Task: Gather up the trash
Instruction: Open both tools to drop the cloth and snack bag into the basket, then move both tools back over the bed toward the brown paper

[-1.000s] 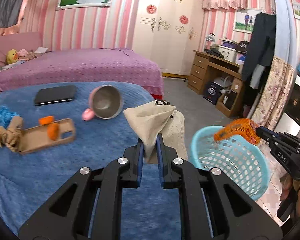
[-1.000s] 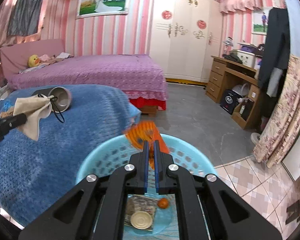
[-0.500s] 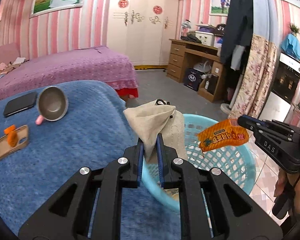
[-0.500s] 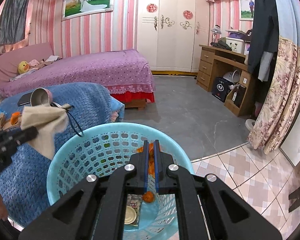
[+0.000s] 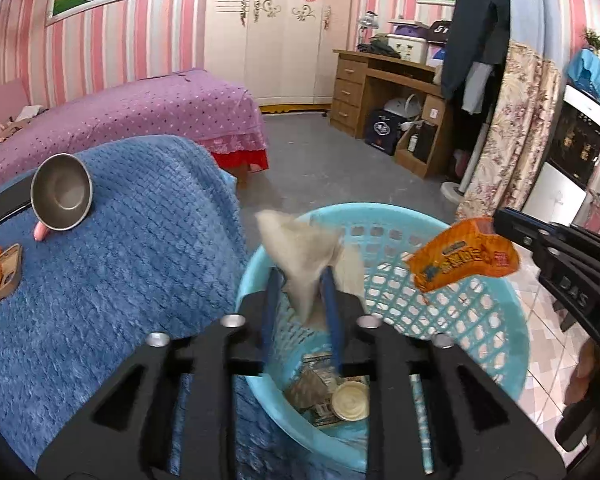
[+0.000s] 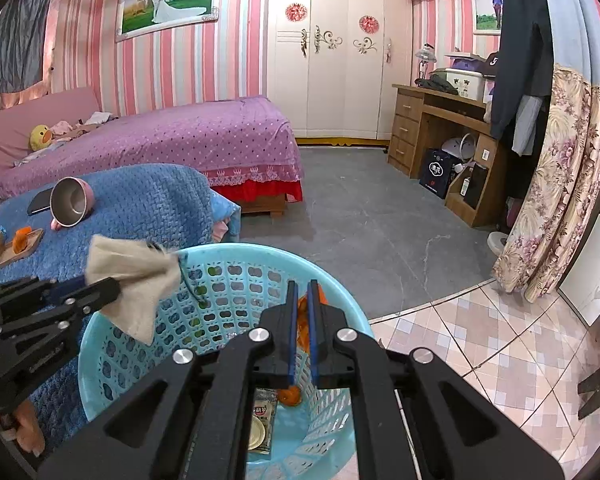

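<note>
**Two pieces of trash over the blue basket**

The left gripper [image 5: 302, 280] hangs over the near rim of the light-blue basket [image 5: 496, 344]. Its fingers have just been opening and now stand apart, with a beige cloth pouch [image 5: 304, 252] between them; the pouch looks blurred, and only the right finger seems to be beside its edge, so nothing presses on it. In the right wrist view the same pouch [image 6: 134, 280] sits at the left gripper's tip, above the basket's left rim [image 6: 96, 332].

The right gripper [image 6: 302, 292] is clenched on an orange snack wrapper [image 5: 464, 258], held in the air over the far right side of the basket. From its own camera only a strip of the wrapper [image 6: 306, 328] shows between the closed fingers.

Inside the basket lie a round lid [image 5: 350, 400], a printed packet [image 6: 264, 410] and a small orange piece [image 6: 291, 395].

Beside the basket is a surface covered with a blue blanket [image 5: 132, 264], carrying a metal cup [image 5: 62, 192] on its side, a dark phone [image 5: 6, 208] and a tan phone case [image 5: 0, 280].
</note>
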### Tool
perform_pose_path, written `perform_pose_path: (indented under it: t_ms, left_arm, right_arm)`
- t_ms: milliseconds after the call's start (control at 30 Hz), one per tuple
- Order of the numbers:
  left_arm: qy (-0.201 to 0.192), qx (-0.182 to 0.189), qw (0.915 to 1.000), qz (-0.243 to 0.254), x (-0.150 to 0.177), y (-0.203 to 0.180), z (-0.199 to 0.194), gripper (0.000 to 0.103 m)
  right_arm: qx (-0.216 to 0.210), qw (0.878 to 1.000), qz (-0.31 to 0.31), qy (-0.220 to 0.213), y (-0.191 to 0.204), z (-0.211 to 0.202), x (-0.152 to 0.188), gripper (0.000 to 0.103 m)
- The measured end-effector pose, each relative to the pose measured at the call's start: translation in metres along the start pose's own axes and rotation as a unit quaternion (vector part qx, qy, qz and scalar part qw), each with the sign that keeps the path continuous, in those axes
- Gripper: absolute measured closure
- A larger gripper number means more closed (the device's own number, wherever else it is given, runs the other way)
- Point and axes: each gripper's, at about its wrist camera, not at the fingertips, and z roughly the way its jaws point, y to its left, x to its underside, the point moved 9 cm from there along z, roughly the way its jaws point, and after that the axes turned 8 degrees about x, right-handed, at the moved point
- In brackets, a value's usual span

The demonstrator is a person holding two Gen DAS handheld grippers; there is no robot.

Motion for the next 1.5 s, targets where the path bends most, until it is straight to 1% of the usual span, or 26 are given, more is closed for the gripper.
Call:
perform_pose_path:
  t_ms: [33, 67, 133, 200, 267, 333, 500, 600, 633, 667, 700, 733, 767, 800, 933, 1067, 1300, 1500]
  left_arm:
    - [-0.001, -0.005, 1.0, -0.003, -0.002, 0.004, 0.001, 0.053]
    - [-0.003, -0.01, 0.9999, -0.005, -0.003, 0.007, 0.0, 0.047]
    - [-0.012, -0.029, 0.9995, -0.007, -0.006, 0.017, -0.003, 0.029]
    - [-0.02, -0.049, 0.9986, -0.005, -0.008, 0.025, -0.007, 0.021]
    - [-0.028, -0.067, 0.9973, -0.001, -0.011, 0.034, -0.014, 0.017]
    - [-0.032, -0.078, 0.9965, -0.004, -0.014, 0.041, -0.018, 0.013]
    - [-0.036, -0.091, 0.995, -0.017, -0.013, 0.06, -0.028, 0.009]
    - [-0.037, -0.105, 0.9937, -0.016, -0.014, 0.07, -0.034, 0.009]
    - [-0.037, -0.106, 0.9935, -0.019, -0.014, 0.074, -0.036, 0.009]
    - [-0.037, -0.107, 0.9933, -0.021, -0.013, 0.078, -0.039, 0.009]
    - [-0.038, -0.109, 0.993, -0.024, -0.013, 0.082, -0.042, 0.008]
    - [-0.039, -0.112, 0.9926, -0.025, -0.013, 0.086, -0.044, 0.008]
    - [-0.039, -0.114, 0.9924, -0.025, -0.013, 0.088, -0.046, 0.008]
    - [-0.041, -0.118, 0.9919, -0.026, -0.013, 0.093, -0.05, 0.008]
    - [-0.046, -0.133, 0.9897, -0.026, -0.011, 0.106, -0.063, 0.006]
    - [-0.048, -0.141, 0.9883, -0.034, -0.007, 0.123, -0.076, 0.006]
    - [-0.052, -0.163, 0.9846, -0.034, 0.0, 0.152, -0.105, 0.006]
    - [-0.051, -0.186, 0.9804, -0.039, 0.006, 0.186, -0.134, 0.006]
  right_arm:
    - [-0.001, 1.0, 0.0, 0.0, 0.0, 0.001, 0.0, 0.098]
    - [-0.001, 1.0, -0.001, 0.002, 0.001, 0.001, 0.001, 0.098]
    - [-0.002, 1.0, -0.002, 0.005, 0.002, 0.003, 0.002, 0.098]
    - [-0.002, 1.0, -0.005, 0.01, 0.004, 0.006, 0.004, 0.098]
    - [-0.003, 1.0, -0.006, 0.015, 0.006, 0.008, 0.005, 0.098]
    - [-0.002, 1.0, -0.008, 0.019, 0.008, 0.01, 0.006, 0.098]
    - [0.004, 0.999, -0.006, 0.044, 0.014, 0.019, 0.013, 0.097]
    - [0.027, 0.998, -0.014, 0.062, 0.016, 0.024, 0.018, 0.096]
    - [0.029, 0.997, -0.013, 0.067, 0.015, 0.026, 0.019, 0.088]
    - [0.03, 0.997, -0.009, 0.073, 0.015, 0.027, 0.02, 0.066]
    - [0.031, 0.997, -0.004, 0.075, 0.014, 0.027, 0.02, 0.053]
    - [0.032, 0.997, 0.003, 0.073, 0.013, 0.026, 0.019, 0.035]
    - [0.032, 0.997, 0.01, 0.07, 0.012, 0.025, 0.018, 0.033]
    - [0.033, 0.997, 0.016, 0.067, 0.011, 0.023, 0.016, 0.032]
    - [0.037, 0.997, 0.024, 0.061, 0.016, 0.018, 0.011, 0.017]
    - [0.039, 0.997, 0.017, 0.061, 0.027, 0.017, 0.008, 0.016]
    - [0.025, 0.999, 0.011, 0.044, 0.06, 0.008, -0.004, 0.015]
    - [0.009, 0.999, 0.014, 0.033, 0.09, 0.004, -0.011, 0.015]
